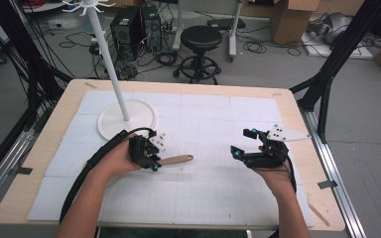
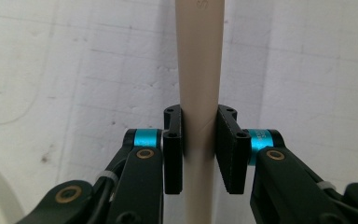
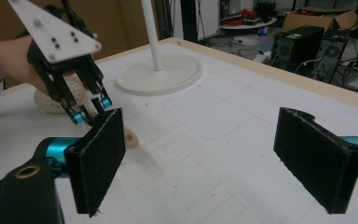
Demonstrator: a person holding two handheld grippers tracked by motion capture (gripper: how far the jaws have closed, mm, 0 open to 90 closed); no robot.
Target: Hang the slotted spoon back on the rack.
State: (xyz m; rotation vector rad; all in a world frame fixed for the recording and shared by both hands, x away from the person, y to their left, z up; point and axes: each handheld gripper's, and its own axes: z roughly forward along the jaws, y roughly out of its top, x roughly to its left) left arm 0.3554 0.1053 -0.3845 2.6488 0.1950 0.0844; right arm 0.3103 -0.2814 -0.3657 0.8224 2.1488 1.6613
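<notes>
On the white mat (image 1: pixel 218 188) from above, left gripper (image 1: pixel 154 159) clamped on a tan wooden handle (image 1: pixel 176 159) lying near the stand base (image 1: pixel 139 119), left gripper view, jaws pressing the handle (image 2: pixel 200 70), right gripper view, right gripper (image 3: pixel 214 163) wide apart, perhaps a slotted head (image 3: pixel 56 100) behind.

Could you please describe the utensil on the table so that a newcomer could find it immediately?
Start at the white stand's round base on the mat's far left. Just nearer the person, the left gripper clamps a utensil's beige handle. It is the mat's lone tan, rod-shaped item.
</notes>
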